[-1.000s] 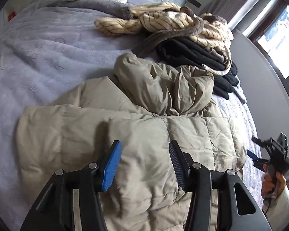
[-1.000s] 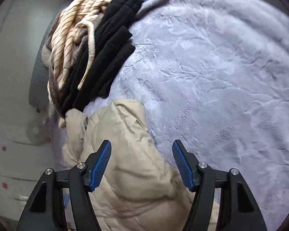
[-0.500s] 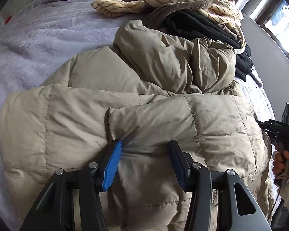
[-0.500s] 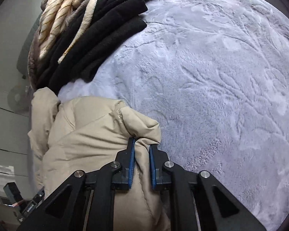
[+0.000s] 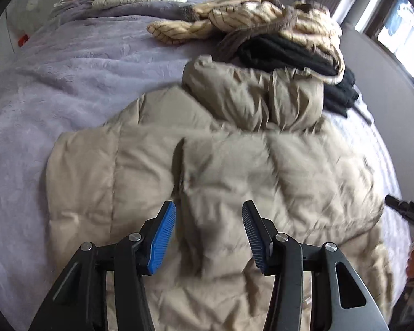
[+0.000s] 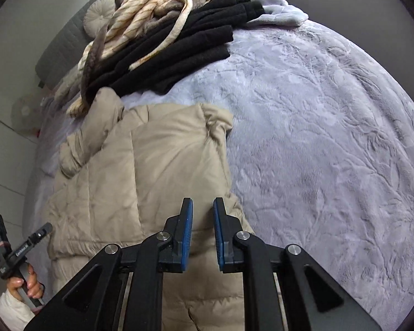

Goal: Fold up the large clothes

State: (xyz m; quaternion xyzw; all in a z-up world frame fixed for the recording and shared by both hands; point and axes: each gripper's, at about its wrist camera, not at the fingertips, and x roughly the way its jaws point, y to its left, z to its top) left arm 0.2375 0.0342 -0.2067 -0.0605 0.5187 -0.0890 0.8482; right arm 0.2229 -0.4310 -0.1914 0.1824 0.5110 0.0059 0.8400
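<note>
Fingers [image 5: 164,240] of the left gripper [image 5: 209,237], black with ribbed blue pads, stand spread wide above the beige quilted puffer jacket [image 5: 234,182], which lies flat on the lilac plush bedspread [image 5: 69,82] with its puffy hood bunched at the far end. Right gripper [image 6: 202,233] fingers sit a narrow gap apart over the jacket's edge, gripping nothing that shows. Beyond the hood lies a heap: a cream striped knit garment [image 5: 248,19] over folded black fleece clothes [image 6: 185,44].
</note>
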